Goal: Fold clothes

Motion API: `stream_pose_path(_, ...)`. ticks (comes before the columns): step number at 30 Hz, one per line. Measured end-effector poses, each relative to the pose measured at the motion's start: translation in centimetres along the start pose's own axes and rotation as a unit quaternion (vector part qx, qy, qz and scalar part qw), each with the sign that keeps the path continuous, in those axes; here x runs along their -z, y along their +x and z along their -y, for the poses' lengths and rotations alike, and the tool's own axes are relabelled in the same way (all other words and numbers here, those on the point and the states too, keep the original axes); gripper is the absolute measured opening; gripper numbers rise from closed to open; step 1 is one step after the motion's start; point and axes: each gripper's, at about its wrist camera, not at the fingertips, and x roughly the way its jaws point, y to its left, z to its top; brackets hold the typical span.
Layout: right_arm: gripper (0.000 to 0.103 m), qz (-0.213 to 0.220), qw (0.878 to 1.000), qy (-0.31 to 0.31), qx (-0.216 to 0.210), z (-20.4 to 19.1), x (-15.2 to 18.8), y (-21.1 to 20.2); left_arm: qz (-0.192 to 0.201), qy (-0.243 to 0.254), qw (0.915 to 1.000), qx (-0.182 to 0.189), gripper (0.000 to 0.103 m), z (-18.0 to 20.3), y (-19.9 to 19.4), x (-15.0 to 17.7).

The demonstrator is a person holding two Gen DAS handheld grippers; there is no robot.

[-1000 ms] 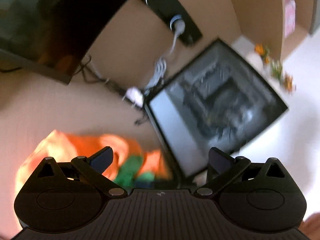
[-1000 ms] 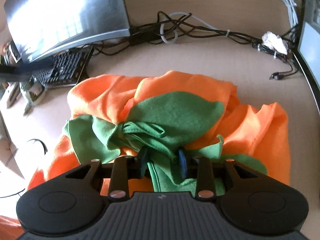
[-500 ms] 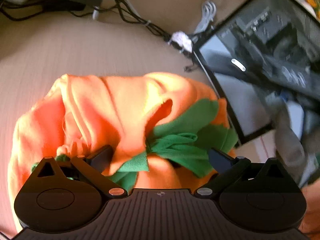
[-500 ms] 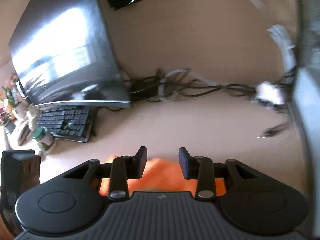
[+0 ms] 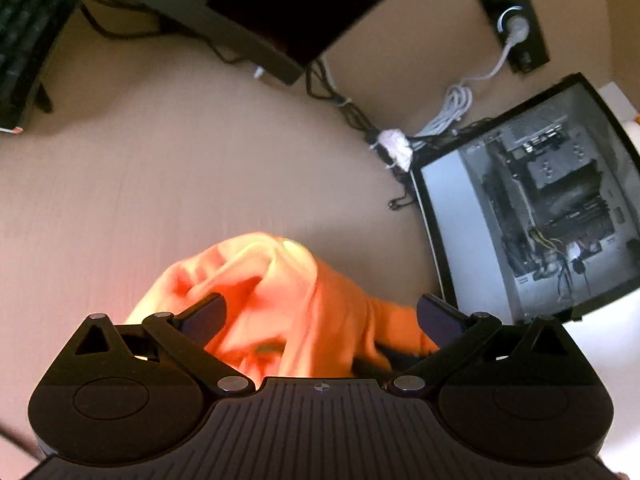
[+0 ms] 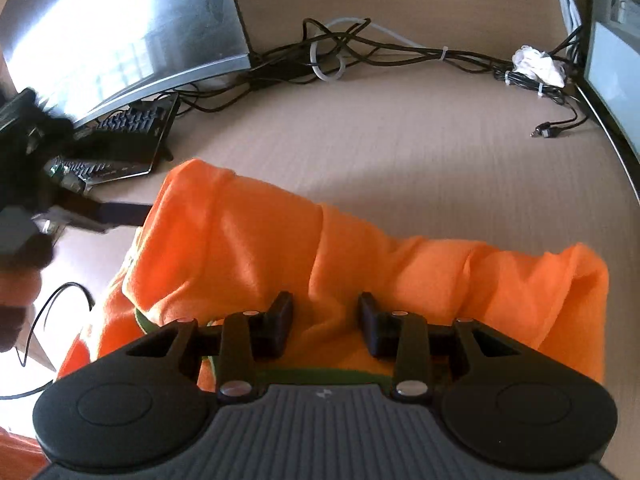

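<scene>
The crumpled orange fleece garment with green trim lies bunched on the beige bench. The left gripper has wide-open jaws; the right gripper is part open, holding nothing. Better grasp an edge at 6 o'clock and spread it flat.

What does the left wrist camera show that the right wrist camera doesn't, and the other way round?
Only the left wrist view shows the inside of the open computer case and a wall socket strip with a white plug. Only the right wrist view shows the keyboard, the bright face of the curved monitor and green trim on the orange garment. Both show that garment crumpled on the beige desk, the bundle of cables at the back, and each view's own tool, open over the cloth.
</scene>
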Motion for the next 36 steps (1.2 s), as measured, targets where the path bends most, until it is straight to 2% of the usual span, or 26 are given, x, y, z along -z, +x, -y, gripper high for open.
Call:
stream_pose_path(3, 0.036, 0.000, 1.000, 0.004, 0.002, 0.1, 0.4, -1.2, -0.024, 0.028, 0.9990, -0.024, 0.098, 1.2, 2.3, 0.4)
stream_pose_path(5, 0.037, 0.006, 1.000, 0.007, 0.001, 0.5, 0.0, -2.7, -0.039, 0.051, 0.9968, -0.047, 0.070, 1.8, 3.3, 1.0)
stream_pose_path(6, 0.038, 0.016, 1.000, 0.009, 0.005, 0.8, -0.3, -3.7, -0.046, 0.061, 0.9953, -0.059, 0.067, 1.8, 3.6, 1.2)
stream_pose_path(7, 0.041, 0.029, 0.999, 0.012, 0.009, 1.2, -0.8, -4.6, -0.051, 0.069, 0.9938, -0.071, 0.066, 1.7, 3.8, 1.4)
stream_pose_path(9, 0.053, 0.046, 0.998, 0.019, 0.033, 2.0, -1.5, -6.0, -0.054, 0.082, 0.9917, -0.083, 0.061, 1.5, 3.9, 2.1)
stream_pose_path(12, 0.058, 0.059, 0.995, 0.037, 0.070, 3.5, -2.5, -7.3, -0.048, 0.111, 0.9879, -0.097, 0.056, 1.7, 3.3, 3.1)
stream_pose_path(14, 0.059, 0.045, 0.994, 0.073, 0.068, 5.1, -2.5, -6.8, -0.043, 0.140, 0.9830, -0.110, 0.054, 2.3, 3.1, 3.7)
stream_pose_path(16, 0.059, 0.022, 0.992, 0.115, 0.042, 6.3, -2.5, -5.6, -0.036, 0.174, 0.9761, -0.125, 0.053, 3.0, 3.1, 4.4)
stream_pose_path(17, 0.057, 0.018, 0.993, 0.116, 0.033, 6.2, -2.5, -5.0, -0.032, 0.193, 0.9716, -0.132, 0.052, 3.5, 3.2, 4.7)
stream_pose_path(20, 0.026, 0.004, 0.993, 0.118, 0.005, 5.9, -2.6, -3.1, -0.027, 0.223, 0.9639, -0.143, 0.050, 4.0, 3.4, 5.3)
stream_pose_path(23, 0.014, -0.009, 0.992, 0.120, -0.023, 5.5, -2.7, -1.2, -0.023, 0.222, 0.9638, -0.147, 0.047, 3.9, 4.0, 4.9)
stream_pose_path(25, 0.010, -0.013, 0.993, 0.115, -0.037, 5.3, -3.2, -0.1, -0.010, 0.218, 0.9634, -0.155, 0.042, 3.8, 4.3, 3.9)
stream_pose_path(28, 0.007, 0.029, 0.996, 0.078, -0.030, 4.2, -6.4, -1.0, 0.026, 0.226, 0.9596, -0.165, 0.020, 4.7, 4.1, 1.6)
stream_pose_path(31, 0.007, 0.083, 0.995, 0.045, -0.026, 3.2, -9.7, -2.9, 0.089, 0.231, 0.9555, -0.161, 0.018, 6.3, 1.9, -1.2)
stream_pose_path(33, 0.007, 0.116, 0.993, 0.018, -0.026, 2.4, -10.6, -4.4, 0.121, 0.238, 0.9525, -0.147, 0.018, 7.2, 0.0, -2.3)
stream_pose_path(36, 0.007, 0.136, 0.990, 0.001, -0.018, 1.8, -10.2, -5.8, 0.135, 0.251, 0.9488, -0.135, 0.018, 7.7, -1.9, -1.4)
